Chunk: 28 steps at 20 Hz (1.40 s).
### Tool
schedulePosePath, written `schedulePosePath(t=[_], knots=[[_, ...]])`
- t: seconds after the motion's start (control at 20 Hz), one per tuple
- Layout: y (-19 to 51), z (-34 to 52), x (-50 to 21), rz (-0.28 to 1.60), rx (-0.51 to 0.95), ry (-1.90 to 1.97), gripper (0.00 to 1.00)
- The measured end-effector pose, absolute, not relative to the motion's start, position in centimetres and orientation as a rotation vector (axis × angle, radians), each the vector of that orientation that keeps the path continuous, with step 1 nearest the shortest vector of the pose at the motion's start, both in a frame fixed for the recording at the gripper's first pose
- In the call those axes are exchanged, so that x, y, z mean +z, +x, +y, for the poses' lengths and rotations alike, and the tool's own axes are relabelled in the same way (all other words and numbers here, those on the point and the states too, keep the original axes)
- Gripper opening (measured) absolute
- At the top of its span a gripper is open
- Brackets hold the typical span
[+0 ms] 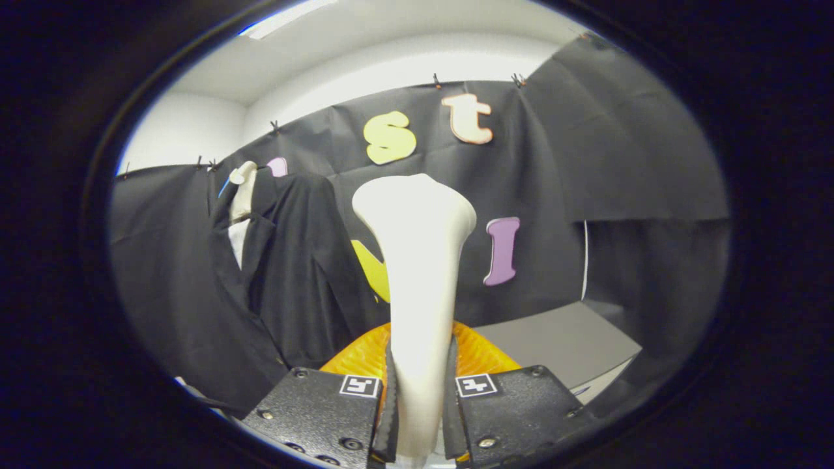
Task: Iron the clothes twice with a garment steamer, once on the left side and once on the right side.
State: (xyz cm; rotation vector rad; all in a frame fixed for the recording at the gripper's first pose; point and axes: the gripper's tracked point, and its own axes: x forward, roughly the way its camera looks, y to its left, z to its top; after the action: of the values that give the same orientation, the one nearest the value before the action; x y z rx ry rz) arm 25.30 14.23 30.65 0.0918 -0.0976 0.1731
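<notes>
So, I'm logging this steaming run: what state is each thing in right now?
gripper: shut on the steamer's handle.
garment steamer: held upright between the fingers, head up, not touching the jacket.
dark jacket: hanging on a mannequin beyond the fingers, front open.
orange base: sits behind the steamer.

Steamer (417, 273) handle base runs out of view below the gripper (420, 404); both fingers clamp its sides and cover its flanks there. Orange ribbed part (361, 355) mostly blocked by steamer body and fingers, can't tell what it is. Jacket (287, 273) at left: hem cut off low, mannequin neck (243, 189) small, top detail unclear.
</notes>
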Motion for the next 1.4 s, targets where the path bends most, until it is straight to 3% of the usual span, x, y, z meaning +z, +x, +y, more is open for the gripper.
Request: schedulePosePath(t=[0.5,0.9,1.4], knots=[[23.9,27.8,39.0,-0.298,0.003,-0.095,0.3],[27.9,36.3,40.8,-0.277,-0.043,-0.178,0.3],[31.5,37.5,38.0,-0.175,-0.043,-0.164,0.3]])
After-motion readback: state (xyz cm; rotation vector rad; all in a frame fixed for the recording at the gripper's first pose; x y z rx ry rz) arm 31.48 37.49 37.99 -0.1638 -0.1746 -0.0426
